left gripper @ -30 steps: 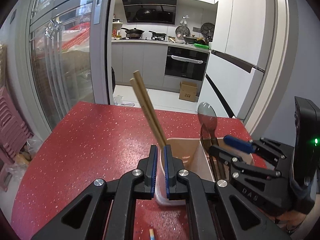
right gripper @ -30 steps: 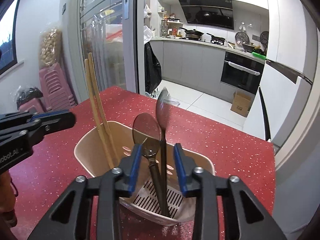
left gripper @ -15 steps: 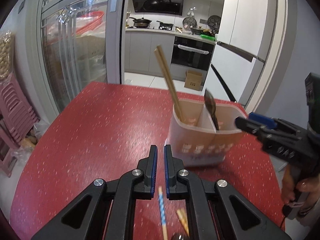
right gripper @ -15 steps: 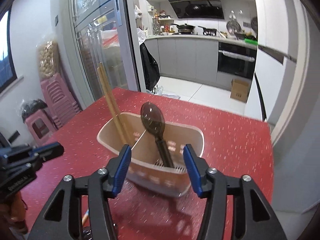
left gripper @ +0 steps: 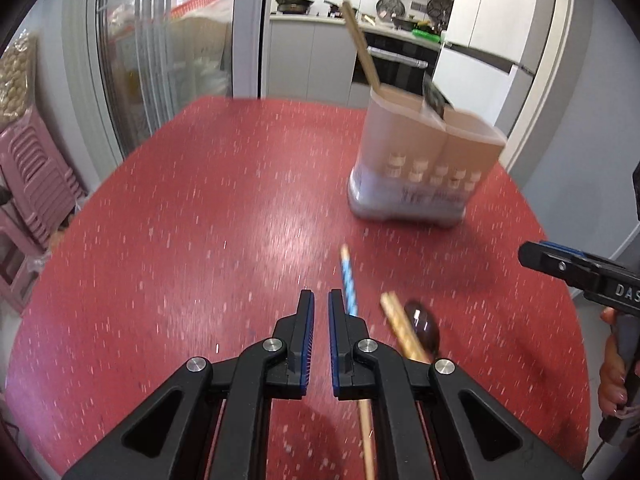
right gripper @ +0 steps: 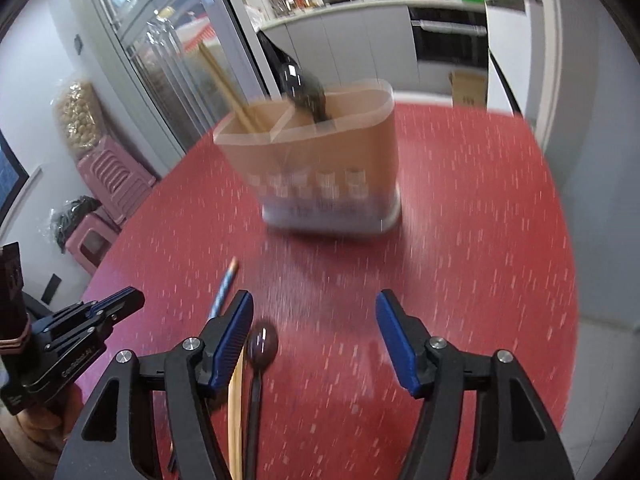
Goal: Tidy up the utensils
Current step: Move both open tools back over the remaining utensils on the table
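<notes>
A beige utensil caddy [left gripper: 424, 160] [right gripper: 320, 168] stands on the red table, holding wooden chopsticks [left gripper: 362, 52] [right gripper: 228, 88] and a dark spoon [right gripper: 306, 94]. On the table lie a blue patterned chopstick [left gripper: 348, 284] [right gripper: 224, 286], wooden chopsticks [left gripper: 404, 336] [right gripper: 236, 392] and a dark spoon [left gripper: 422, 328] [right gripper: 262, 346]. My left gripper [left gripper: 319, 304] is shut and empty, just left of the blue chopstick. My right gripper [right gripper: 314, 312] is opening with nothing between its pads, above the table in front of the caddy; the loose spoon lies by its left finger.
The red speckled table [left gripper: 200, 208] ends at its far edge before a glass sliding door [left gripper: 160, 48] and a kitchen. Pink plastic stools [left gripper: 32, 176] stand left of the table. A white fridge [left gripper: 492, 20] stands behind the caddy.
Both grippers have pulled back from the caddy toward the near side of the table. The right jaws let go of the spoon in the caddy and spread wide. Loose utensils came into view.
</notes>
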`<state>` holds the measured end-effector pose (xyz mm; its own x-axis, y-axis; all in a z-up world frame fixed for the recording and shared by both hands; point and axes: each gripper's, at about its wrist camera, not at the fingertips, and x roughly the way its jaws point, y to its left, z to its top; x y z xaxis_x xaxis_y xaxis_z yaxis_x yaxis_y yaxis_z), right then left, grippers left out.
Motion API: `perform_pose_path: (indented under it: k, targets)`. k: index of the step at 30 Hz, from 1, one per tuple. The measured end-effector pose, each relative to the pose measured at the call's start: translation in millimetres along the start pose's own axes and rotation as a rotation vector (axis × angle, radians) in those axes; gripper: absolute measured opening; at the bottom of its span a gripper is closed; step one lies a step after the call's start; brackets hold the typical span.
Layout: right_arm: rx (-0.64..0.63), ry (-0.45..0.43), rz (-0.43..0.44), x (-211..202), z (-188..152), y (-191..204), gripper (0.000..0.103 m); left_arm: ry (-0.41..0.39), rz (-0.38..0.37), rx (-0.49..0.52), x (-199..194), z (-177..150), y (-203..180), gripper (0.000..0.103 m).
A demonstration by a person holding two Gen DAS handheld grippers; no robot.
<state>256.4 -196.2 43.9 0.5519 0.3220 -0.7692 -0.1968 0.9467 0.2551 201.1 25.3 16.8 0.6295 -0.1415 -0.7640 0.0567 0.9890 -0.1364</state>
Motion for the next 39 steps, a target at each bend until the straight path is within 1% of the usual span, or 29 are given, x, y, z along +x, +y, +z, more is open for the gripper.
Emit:
perform_pose_path:
  k: [1,2,3,4,5,6,8,15,20,24,29,39]
  targets:
    - [0.011,0.018,-0.001,2,-8,-1,0.068,0.010,0.000,0.000,1,-5,1,0.041]
    - [0.018,0.033,-0.003,5,-12,-2,0.068,0.023,0.001,-0.002,2,-11,2,0.087]
    - [0.022,0.048,-0.008,7,-18,-2,0.068,0.035,0.006,-0.008,3,-16,3,0.103]
    - [0.022,0.062,-0.015,9,-26,-1,0.068,0.025,0.019,-0.024,2,-21,4,0.103]
    - [0.018,0.071,-0.020,10,-32,0,0.068,0.020,0.010,-0.023,1,-26,4,0.103]
    - [0.016,0.078,-0.023,11,-38,0,0.068,0.024,0.007,-0.014,2,-29,3,0.103]
    - [0.019,0.103,-0.028,15,-48,2,0.068,0.031,0.028,0.004,5,-35,1,0.103]
    - [0.018,0.142,-0.041,22,-60,13,0.068,0.108,0.088,0.037,29,-46,1,0.103]
    - [-0.022,0.168,-0.082,29,-61,28,0.068,0.151,0.089,0.012,45,-42,5,0.103]
    - [-0.028,0.192,-0.109,36,-63,32,0.068,0.160,0.089,0.007,50,-39,7,0.103]
    - [-0.037,0.201,-0.134,40,-65,35,0.068,0.168,0.076,0.005,56,-33,6,0.103]
    - [-0.057,0.218,-0.167,47,-69,41,0.068,0.190,0.082,0.006,74,-22,0,0.103]
